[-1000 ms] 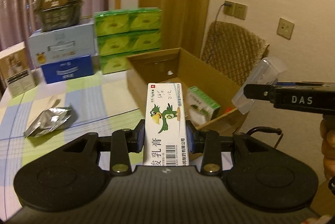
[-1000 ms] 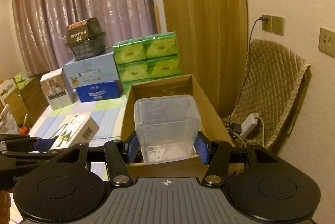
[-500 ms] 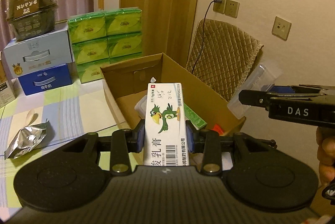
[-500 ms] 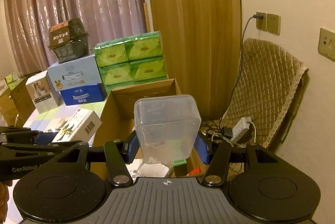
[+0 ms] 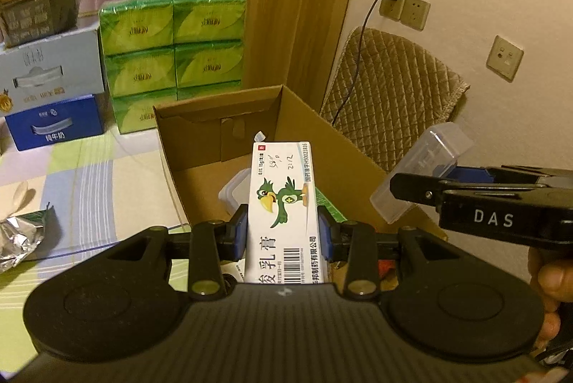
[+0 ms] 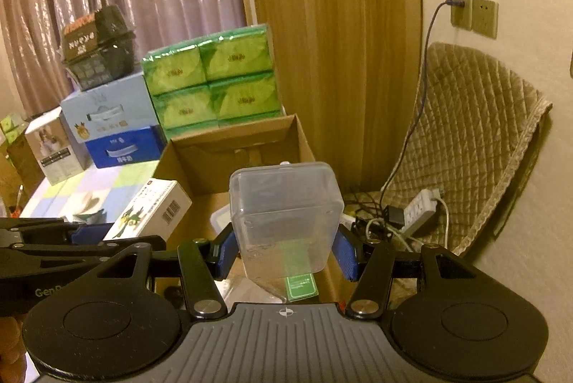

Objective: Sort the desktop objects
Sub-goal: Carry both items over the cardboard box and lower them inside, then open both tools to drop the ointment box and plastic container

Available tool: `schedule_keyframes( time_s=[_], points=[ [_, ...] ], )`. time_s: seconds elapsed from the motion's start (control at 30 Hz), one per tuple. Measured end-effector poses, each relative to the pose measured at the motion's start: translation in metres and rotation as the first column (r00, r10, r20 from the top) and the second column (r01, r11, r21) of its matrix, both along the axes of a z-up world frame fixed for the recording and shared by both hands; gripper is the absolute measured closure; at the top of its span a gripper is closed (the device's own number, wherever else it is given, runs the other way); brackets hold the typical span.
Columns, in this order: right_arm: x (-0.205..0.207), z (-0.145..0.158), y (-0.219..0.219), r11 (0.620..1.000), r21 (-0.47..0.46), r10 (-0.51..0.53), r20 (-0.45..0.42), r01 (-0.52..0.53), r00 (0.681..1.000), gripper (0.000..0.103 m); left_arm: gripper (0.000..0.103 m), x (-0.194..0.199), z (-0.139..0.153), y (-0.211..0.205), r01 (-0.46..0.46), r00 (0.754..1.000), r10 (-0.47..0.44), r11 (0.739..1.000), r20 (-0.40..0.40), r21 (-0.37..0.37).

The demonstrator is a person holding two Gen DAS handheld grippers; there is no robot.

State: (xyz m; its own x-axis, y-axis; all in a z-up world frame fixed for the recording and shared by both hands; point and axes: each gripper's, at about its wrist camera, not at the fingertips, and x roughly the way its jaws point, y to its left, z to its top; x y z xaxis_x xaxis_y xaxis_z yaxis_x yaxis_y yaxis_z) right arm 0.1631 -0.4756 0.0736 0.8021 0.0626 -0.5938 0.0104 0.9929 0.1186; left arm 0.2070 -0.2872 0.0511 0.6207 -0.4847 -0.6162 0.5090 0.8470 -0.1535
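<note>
Left tool (image 5: pixel 283 230) clenched on white medicine box (image 5: pixel 283 204); right tool (image 6: pixel 284 248) clenched on clear plastic container (image 6: pixel 284 214). Both held over open cardboard box (image 5: pixel 343 150) at tabletop's (image 5: pixel 89 175) right edge; green tissue packs (image 5: pixel 172 49) beyond.
</note>
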Motion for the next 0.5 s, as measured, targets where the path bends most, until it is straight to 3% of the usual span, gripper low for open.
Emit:
schedule_keyframes(
  time_s=[0.2,0.5],
  points=[
    [0.005,-0.008,-0.005,1.0,0.001,-0.017,-0.016,0.017,1.0,0.05,0.07,0.014,-0.014,-0.007,0.007,1.0,-0.007,1.0,0.006,0.02],
    [0.003,-0.008,0.005,1.0,-0.004,0.001,-0.019,-0.001,1.0,0.05,0.069,0.006,-0.005,0.017,-0.029,0.999,0.03,1.0,0.042,-0.002]
  ],
)
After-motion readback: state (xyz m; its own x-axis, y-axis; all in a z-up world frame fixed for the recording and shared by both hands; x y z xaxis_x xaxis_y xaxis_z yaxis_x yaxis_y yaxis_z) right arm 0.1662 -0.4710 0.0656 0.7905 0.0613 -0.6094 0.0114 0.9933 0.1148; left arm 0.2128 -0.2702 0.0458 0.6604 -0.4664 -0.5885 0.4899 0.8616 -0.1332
